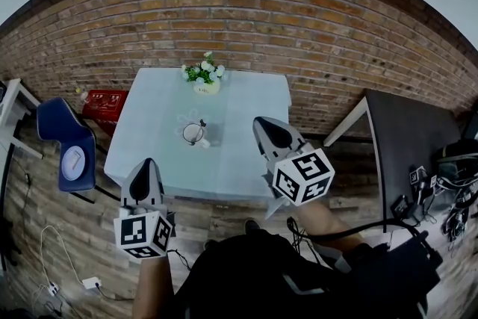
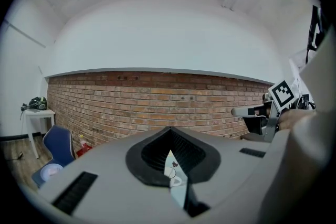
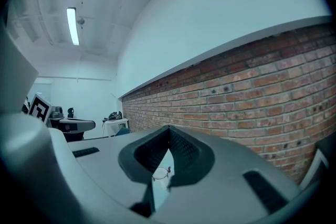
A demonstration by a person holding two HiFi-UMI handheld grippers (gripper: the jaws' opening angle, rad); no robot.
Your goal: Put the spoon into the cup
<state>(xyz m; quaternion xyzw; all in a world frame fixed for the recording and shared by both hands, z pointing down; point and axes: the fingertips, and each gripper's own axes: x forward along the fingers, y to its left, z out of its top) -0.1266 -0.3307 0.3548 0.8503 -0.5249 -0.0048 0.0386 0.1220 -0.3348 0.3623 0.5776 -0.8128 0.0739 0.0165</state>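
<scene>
A clear glass cup stands in the middle of the pale blue table. A thin spoon with a dark tip shows at its rim, leaning to the right. Both grippers hover at the table's near edge, well short of the cup. My left gripper is at the near left corner, jaws together and empty. My right gripper is over the near right part, shut and empty. Through the slit of the left gripper I see the cup. The right gripper also frames the cup.
A white pot of flowers sits at the table's far edge before a brick wall. A blue chair and a red box stand to the left. A dark table with gear is on the right.
</scene>
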